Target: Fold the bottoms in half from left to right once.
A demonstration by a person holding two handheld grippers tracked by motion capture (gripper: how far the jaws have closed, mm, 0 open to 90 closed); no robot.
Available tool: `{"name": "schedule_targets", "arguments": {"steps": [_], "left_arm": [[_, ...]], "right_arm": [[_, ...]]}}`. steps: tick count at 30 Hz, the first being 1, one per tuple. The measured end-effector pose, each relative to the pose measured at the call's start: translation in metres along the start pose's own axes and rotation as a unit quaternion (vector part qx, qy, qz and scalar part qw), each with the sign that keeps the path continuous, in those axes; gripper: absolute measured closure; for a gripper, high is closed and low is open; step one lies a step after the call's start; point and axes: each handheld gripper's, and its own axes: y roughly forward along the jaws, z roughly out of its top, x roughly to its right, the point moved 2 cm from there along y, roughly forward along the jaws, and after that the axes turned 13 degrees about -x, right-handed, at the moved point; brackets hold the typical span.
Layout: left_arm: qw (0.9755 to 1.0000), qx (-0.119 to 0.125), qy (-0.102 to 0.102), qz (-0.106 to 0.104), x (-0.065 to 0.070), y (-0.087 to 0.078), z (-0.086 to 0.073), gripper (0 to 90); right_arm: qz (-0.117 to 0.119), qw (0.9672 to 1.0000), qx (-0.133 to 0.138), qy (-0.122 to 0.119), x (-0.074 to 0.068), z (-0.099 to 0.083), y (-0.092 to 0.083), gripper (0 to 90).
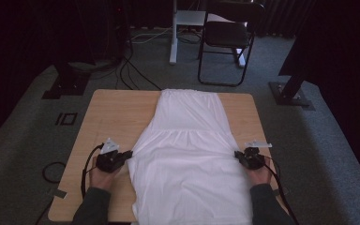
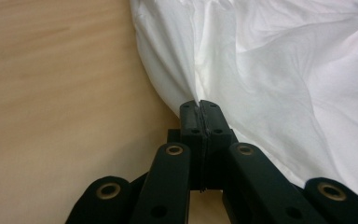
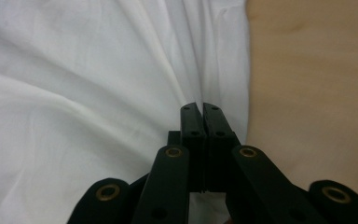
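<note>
A white garment [image 1: 187, 150] lies spread lengthwise down the middle of the wooden table [image 1: 112, 112], its near end hanging over the front edge. My left gripper [image 1: 129, 153] is at the garment's left edge, jaws shut on a pinch of the white cloth [image 2: 242, 70], which rises in a fold from between the tips of the left gripper [image 2: 199, 104]. My right gripper [image 1: 236, 154] is at the garment's right edge. In the right gripper view the right gripper [image 3: 200, 107] is closed with the cloth [image 3: 98, 93] bunched into folds at its tips.
Bare wood [image 2: 51, 93] lies left of the garment and more wood [image 3: 317, 88] to its right. Beyond the table stand a black folding chair [image 1: 227, 35], a white post [image 1: 173, 33], cables on the grey carpet [image 1: 136, 75] and black stand feet [image 1: 293, 96].
</note>
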Motion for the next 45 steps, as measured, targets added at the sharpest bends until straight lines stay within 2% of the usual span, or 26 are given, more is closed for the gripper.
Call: {"name": "schedule_targets", "arguments": {"steps": [2,7,9,10,11,12,15,16,17,18,19,20,21,22,25,28,30,31,32,33,34,35,36,38,42,45], "left_arm": [[0.9999,-0.009,0.012,0.005,0.008,-0.013,-0.02,89.9],[0.9997,-0.02,0.013,0.005,0.015,-0.02,-0.036,89.8],[0.9997,-0.018,0.01,0.014,0.016,-0.019,-0.034,76.4],[0.9999,0.0,-0.008,0.014,0.011,-0.02,-0.031,69.1],[0.9999,0.0,-0.008,0.014,0.011,-0.02,-0.031,64.4],[0.9995,0.014,-0.023,0.018,0.006,-0.021,-0.027,59.3],[0.9989,0.023,-0.035,0.023,0.001,-0.022,-0.021,54.1],[0.9981,0.039,-0.041,0.025,-0.003,-0.022,-0.011,53.5],[0.9981,0.039,-0.041,0.025,-0.003,-0.022,-0.011,52.9],[0.9979,0.043,-0.04,0.028,-0.006,-0.019,0.0,52.7],[0.9979,0.043,-0.04,0.028,-0.006,-0.019,0.0,51.9],[0.9979,0.045,-0.04,0.022,-0.008,-0.014,0.013,51.0],[0.9979,0.045,-0.04,0.022,-0.008,-0.014,0.013,50.3],[0.9984,0.038,-0.038,0.02,-0.009,-0.01,0.019,49.6],[0.9989,0.029,-0.033,0.02,-0.011,0.003,0.035,48.2],[0.999,0.018,-0.041,0.009,-0.015,0.021,0.045,46.7],[0.9989,0.014,-0.044,0.006,-0.016,0.03,0.047,46.5],[0.9988,0.013,-0.047,0.001,-0.017,0.032,0.047,46.4],[0.9988,0.008,-0.049,-0.002,-0.016,0.036,0.046,46.4],[0.9988,0.008,-0.049,-0.002,-0.016,0.036,0.046,46.3],[0.9989,0.007,-0.047,-0.002,-0.015,0.036,0.046,46.3],[0.9989,0.008,-0.046,-0.002,-0.014,0.036,0.046,46.3],[0.9988,0.015,-0.047,-0.004,-0.014,0.034,0.048,46.0],[0.9986,0.019,-0.05,-0.002,-0.015,0.032,0.049,45.9],[0.998,0.022,-0.058,0.004,-0.019,0.031,0.055,45.0],[0.9986,0.016,-0.05,0.008,-0.017,0.037,0.071,43.1]], "right_arm": [[0.011,0.9998,-0.009,-0.014,-0.014,-0.022,-0.013,87.6],[0.031,0.9994,-0.014,-0.006,-0.025,-0.048,-0.029,87.7],[0.043,0.9988,-0.021,0.005,-0.025,-0.051,-0.032,84.5],[0.047,0.9987,-0.019,0.006,-0.023,-0.046,-0.034,66.3],[0.047,0.9987,-0.019,0.006,-0.023,-0.046,-0.034,66.3],[0.053,0.9985,0.007,0.007,-0.021,-0.035,-0.04,57.5],[0.054,0.998,0.033,-0.001,-0.021,-0.018,-0.046,54.6],[0.047,0.9978,0.043,-0.016,-0.021,0.004,-0.045,54.0],[0.047,0.9978,0.043,-0.016,-0.021,0.004,-0.045,54.0],[0.052,0.9978,0.037,-0.019,-0.019,0.028,-0.034,54.3],[0.052,0.9978,0.037,-0.019,-0.019,0.028,-0.034,54.3],[0.057,0.9978,0.026,-0.022,-0.018,0.049,-0.018,54.2],[0.057,0.9978,0.026,-0.022,-0.018,0.049,-0.018,54.2],[0.061,0.9976,0.008,-0.033,-0.019,0.067,-0.001,52.1],[0.061,0.9976,-0.012,-0.031,-0.021,0.08,0.016,49.2],[0.059,0.9974,-0.031,-0.027,-0.023,0.09,0.035,52.3],[0.067,0.996,-0.046,-0.037,-0.028,0.093,0.042,64.5],[0.062,0.995,-0.053,-0.058,-0.032,0.094,0.043,78.6],[0.021,0.9941,-0.044,-0.097,-0.037,0.096,0.036,89.3],[0.021,0.9941,-0.044,-0.097,-0.037,0.096,0.036,89.3],[0.002,0.9939,-0.019,-0.108,-0.039,0.099,0.024,89.7],[-0.004,0.9944,0.019,-0.104,-0.039,0.102,0.008,89.8],[-0.02,0.9932,0.081,-0.082,-0.033,0.108,-0.025,89.8],[-0.027,0.9931,0.084,-0.076,-0.028,0.109,-0.032,89.7],[-0.058,0.9969,0.025,-0.046,-0.005,0.101,-0.011,89.6],[-0.043,0.9989,-0.006,-0.019,0.007,0.087,0.018,89.5]]}}
